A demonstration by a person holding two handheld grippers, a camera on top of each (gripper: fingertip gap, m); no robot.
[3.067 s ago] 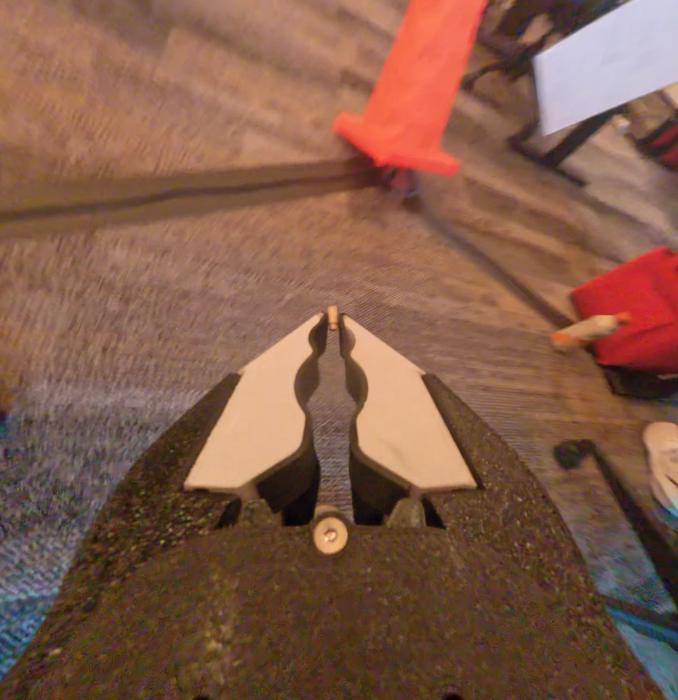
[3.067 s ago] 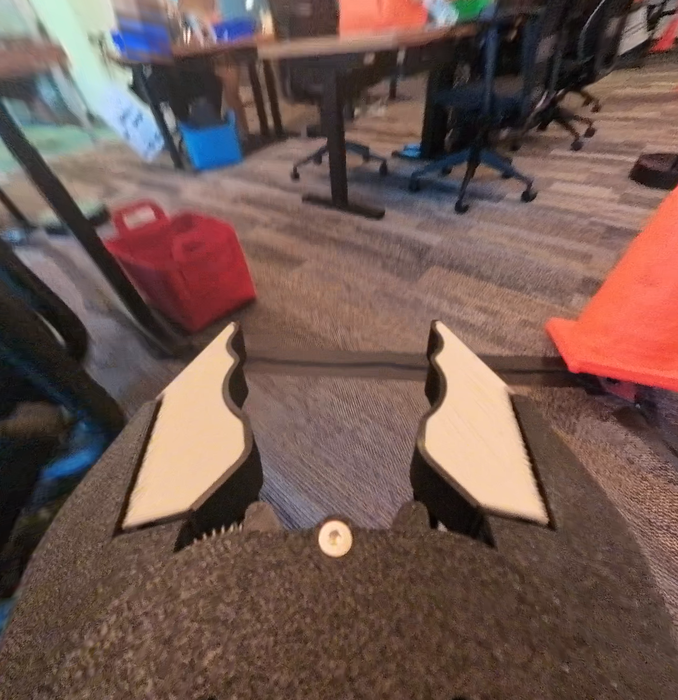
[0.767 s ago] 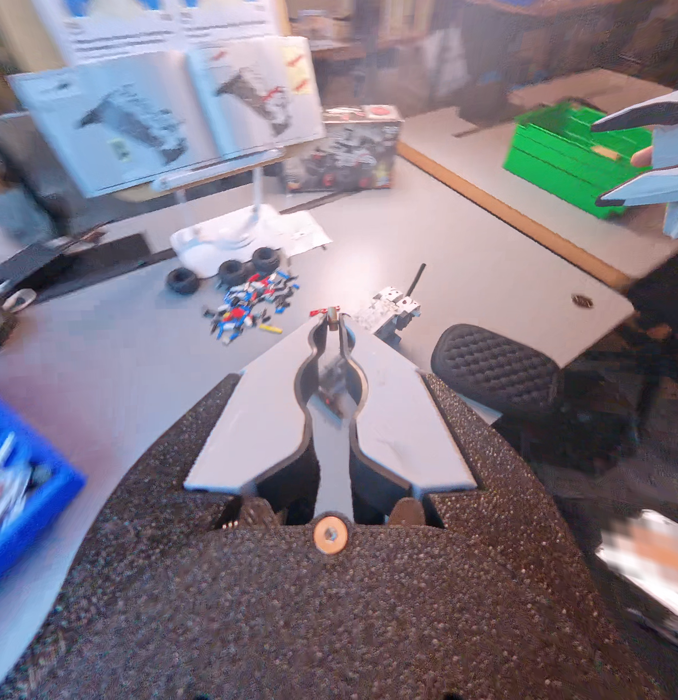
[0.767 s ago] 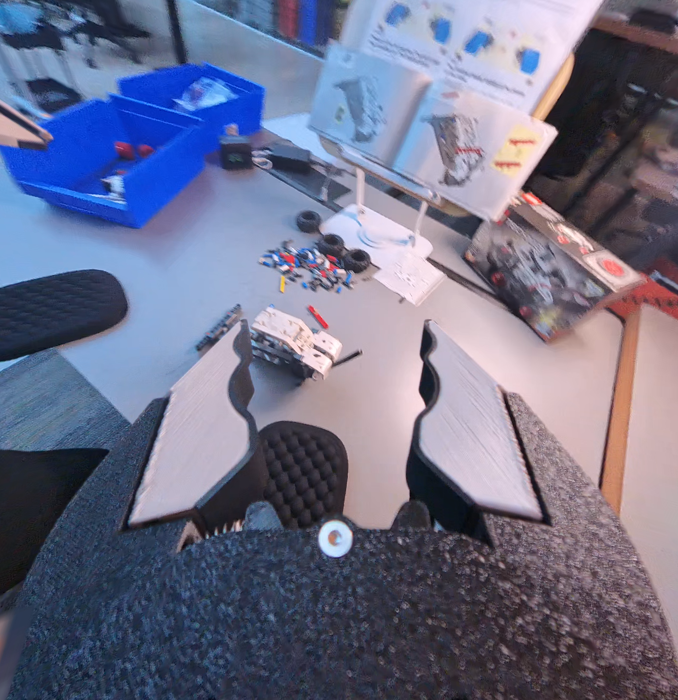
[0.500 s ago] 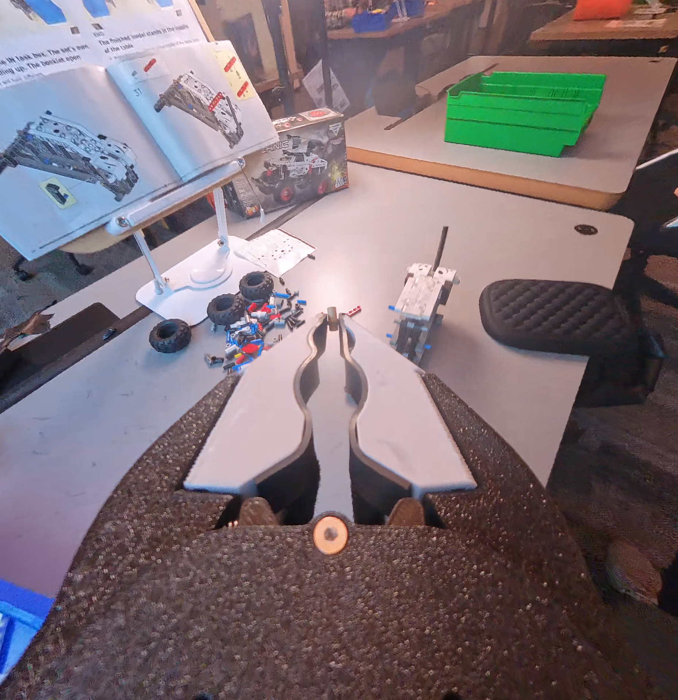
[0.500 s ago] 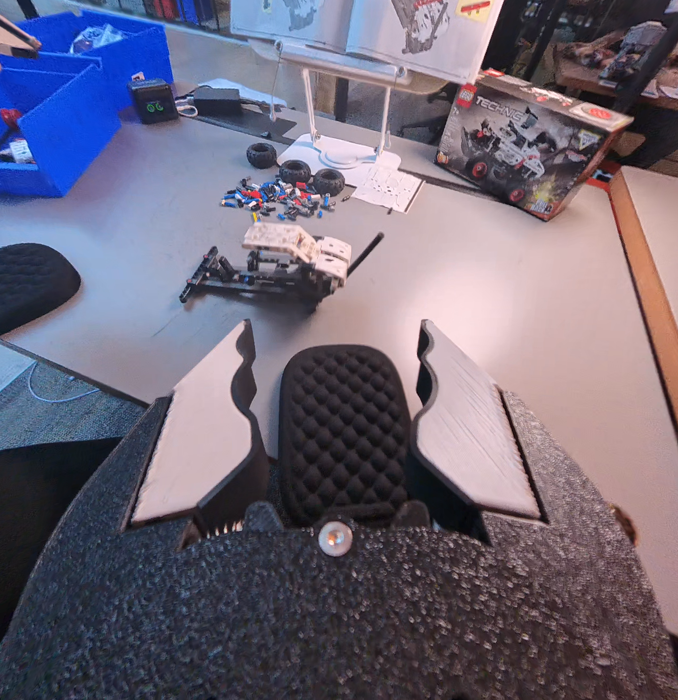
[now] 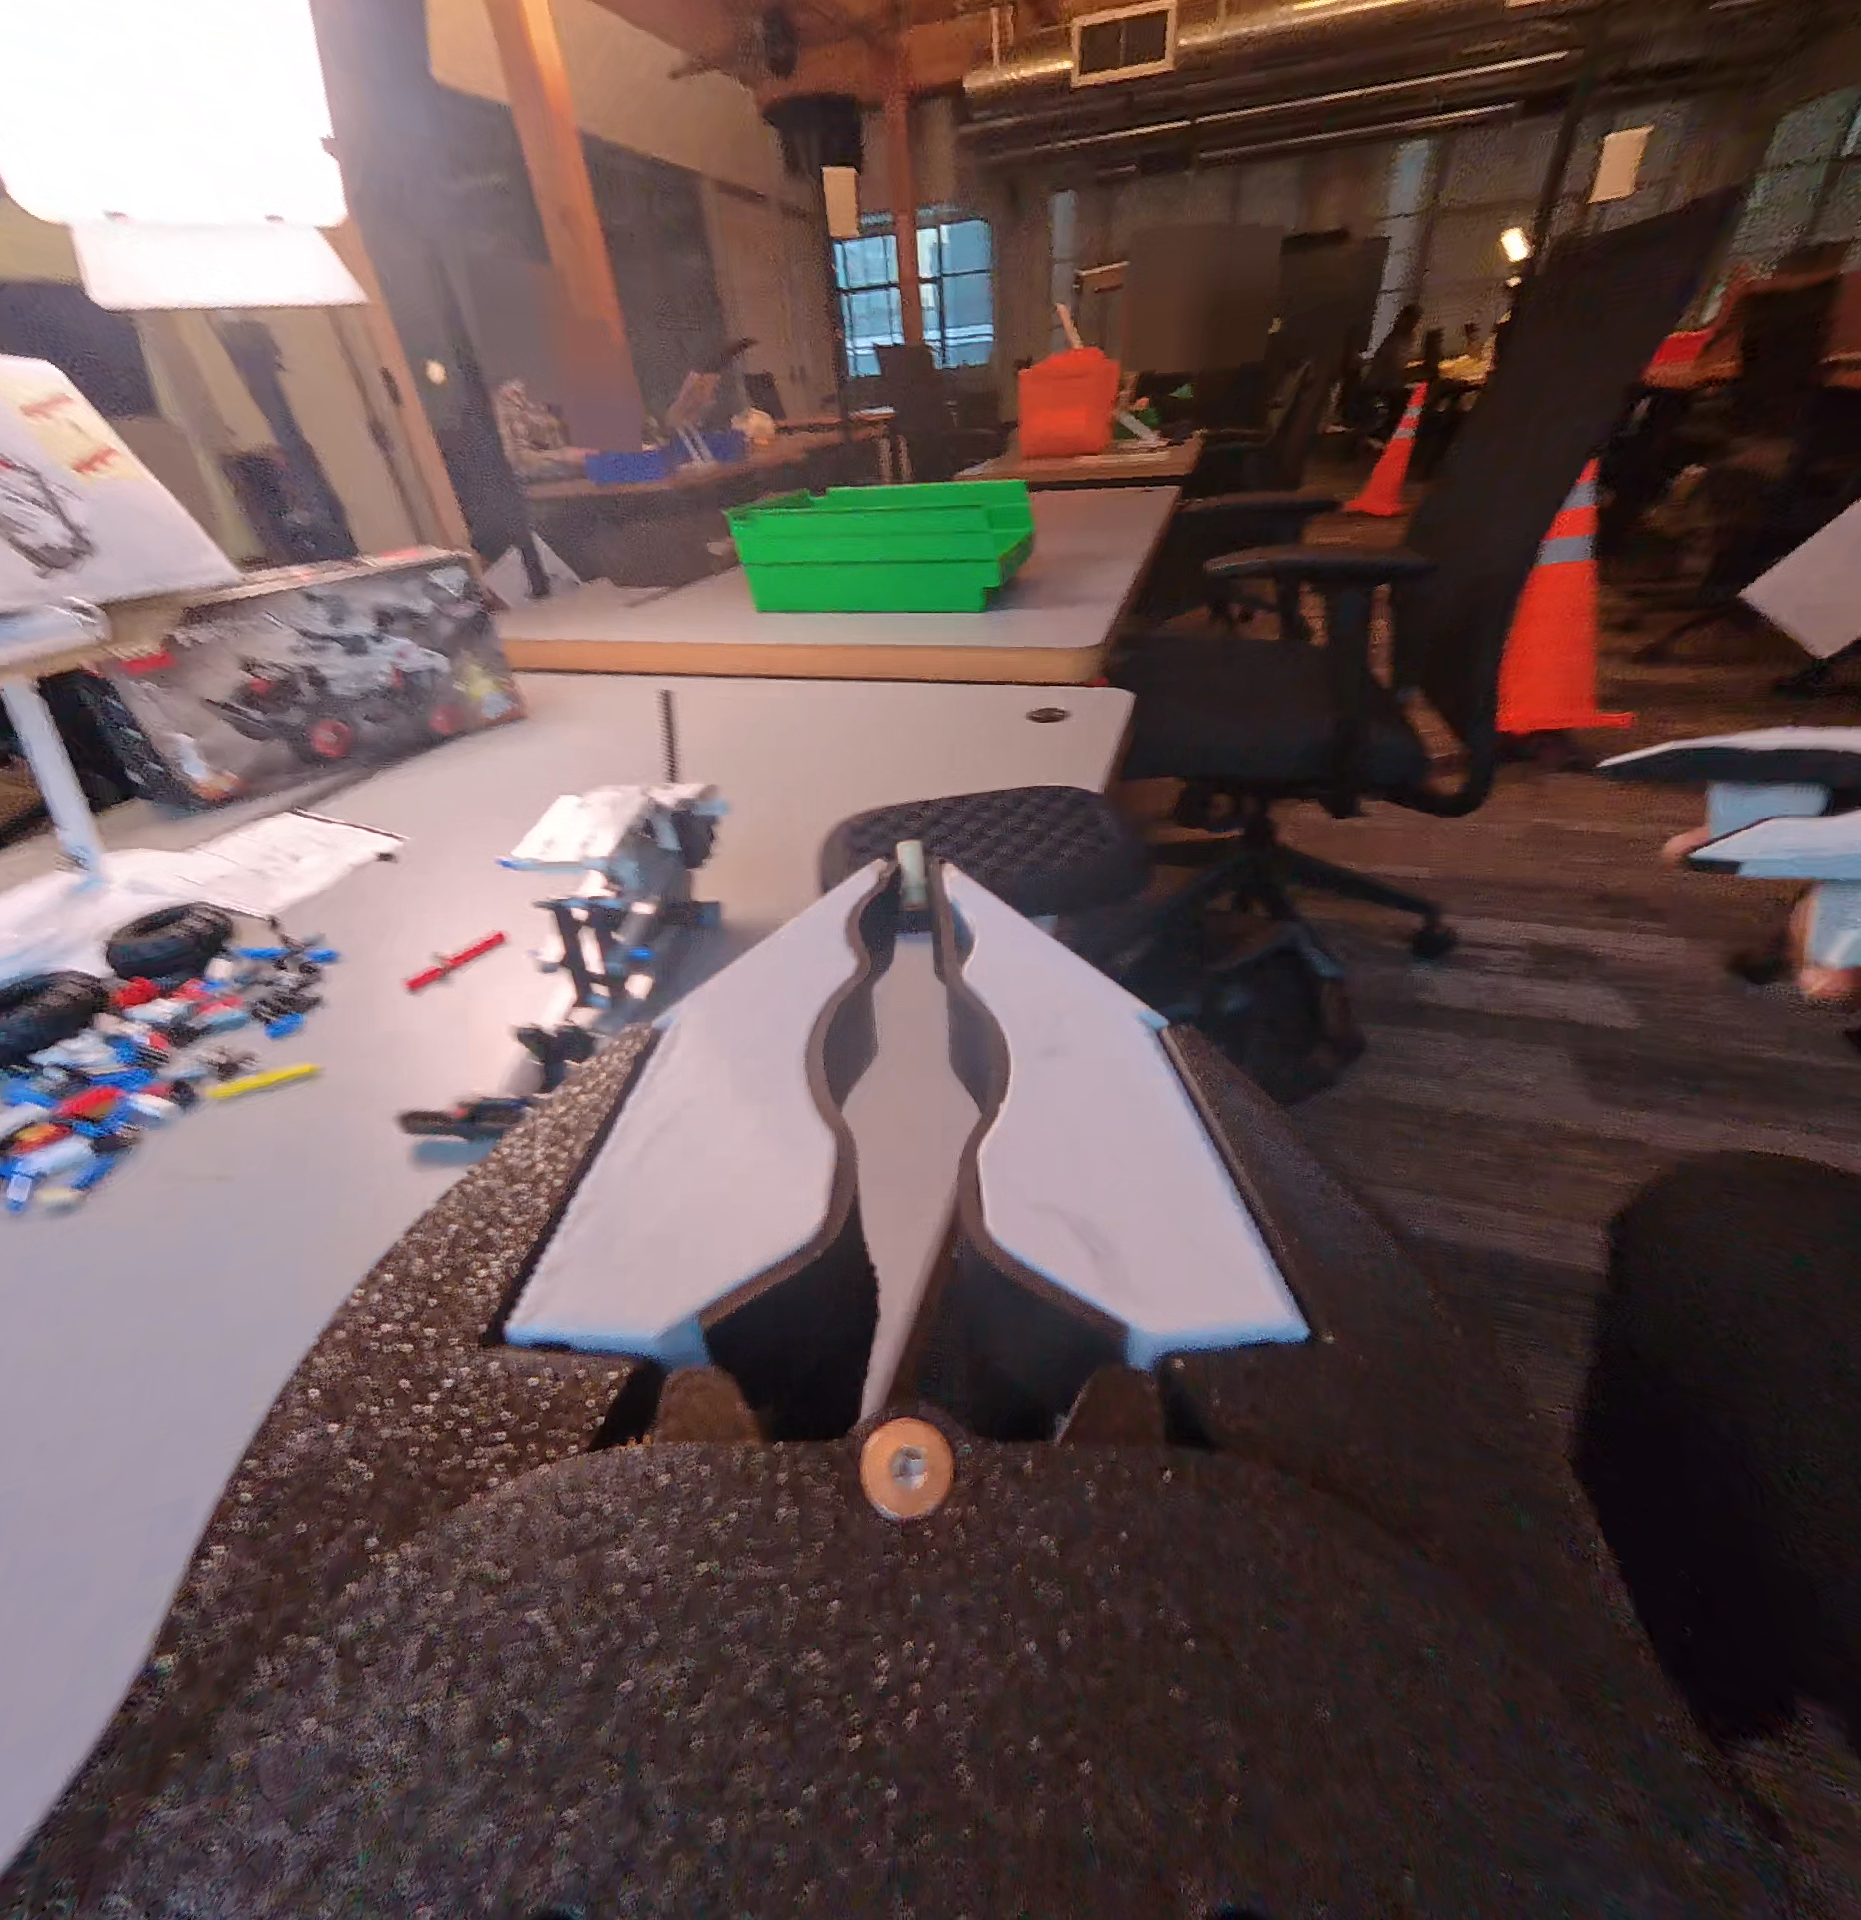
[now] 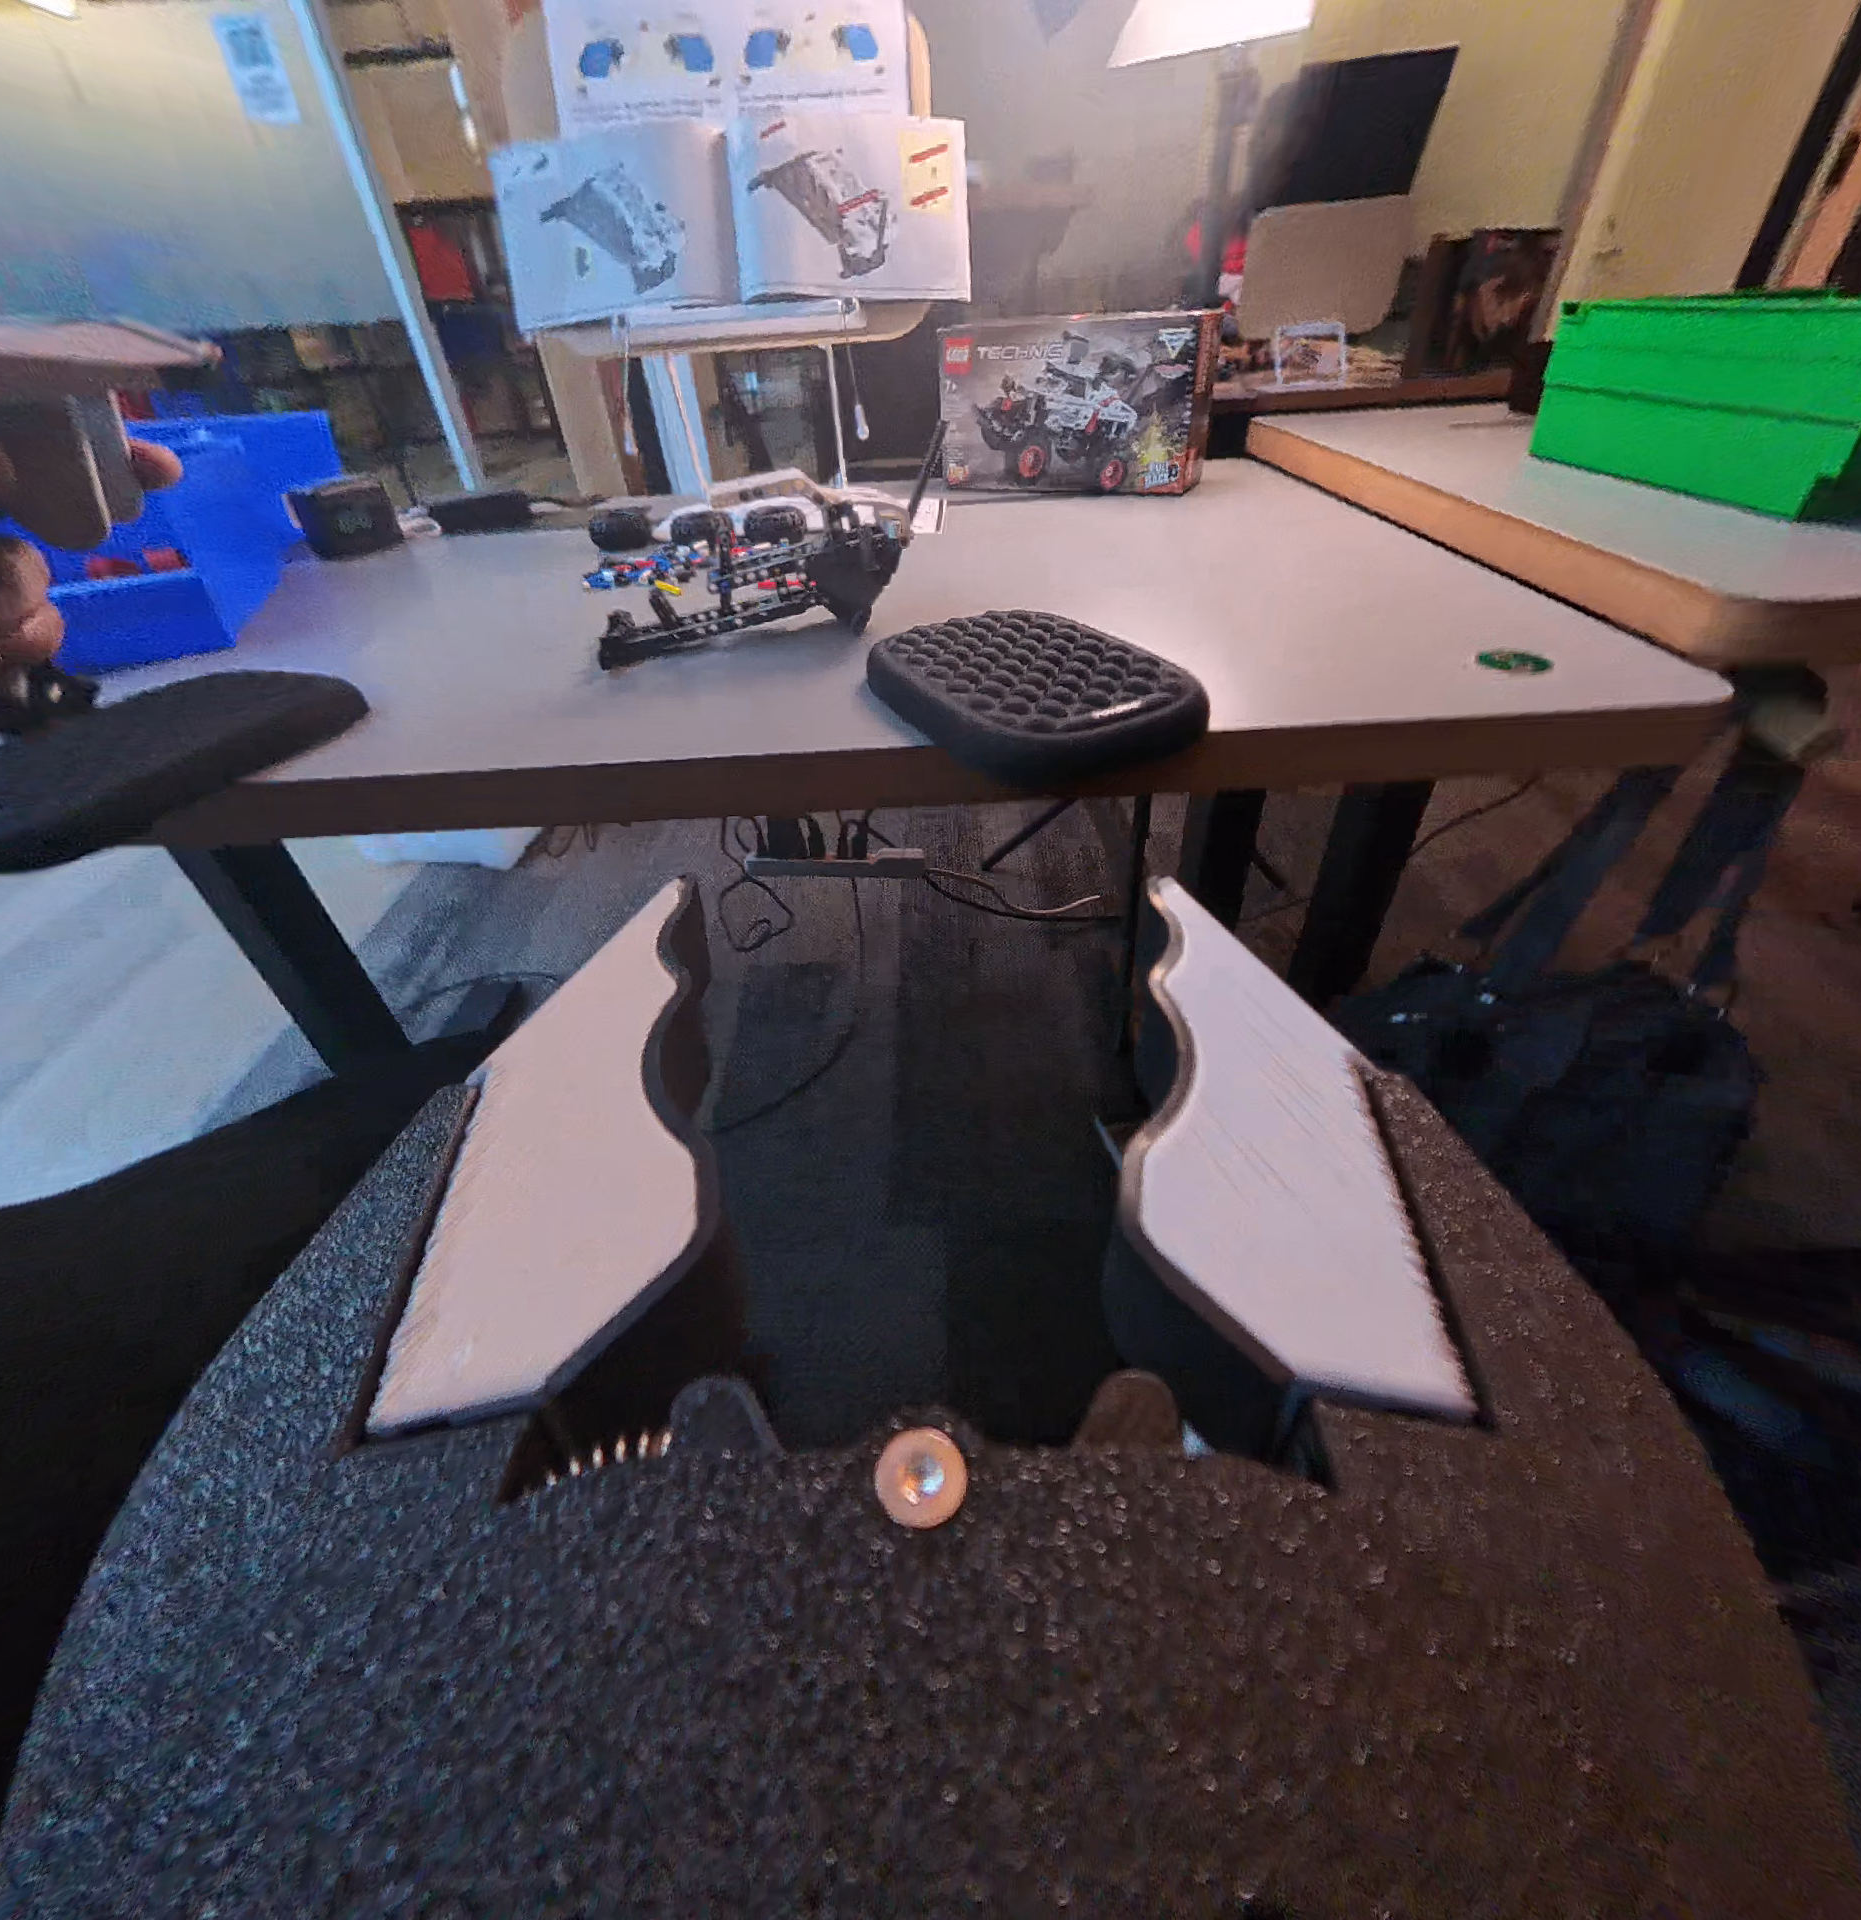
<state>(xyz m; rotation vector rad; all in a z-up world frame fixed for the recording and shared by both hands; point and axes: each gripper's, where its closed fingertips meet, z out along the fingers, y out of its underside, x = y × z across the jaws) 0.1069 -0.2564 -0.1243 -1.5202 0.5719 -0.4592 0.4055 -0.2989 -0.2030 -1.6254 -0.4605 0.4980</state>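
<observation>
My left gripper (image 7: 910,868) is shut on a small tan pin (image 7: 910,860) held at its tips, above the near edge of the grey table (image 7: 853,748). A partly built toy truck frame (image 7: 625,873) stands just left of it, with a pile of small parts (image 7: 126,1039) and black tyres (image 7: 167,935) further left. My right gripper (image 8: 921,899) is open and empty, below the table's front edge (image 8: 1321,738) and apart from everything. The truck frame (image 8: 760,582) sits beyond it on the table.
Black padded armrests (image 8: 1040,686) (image 8: 147,748) overlap the table's front edge. A toy box (image 8: 1071,400) and a booklet on a stand (image 8: 739,218) stand at the back. Blue bin (image 8: 209,520) left, green bins (image 8: 1715,416) right. An office chair (image 7: 1321,675) and orange cone (image 7: 1554,613) stand on the carpet.
Both grippers came up from the carpet to the table. Since half a second ago the left view has levelled out and swung right; the right gripper has dropped below the table edge. Jaws unchanged.
</observation>
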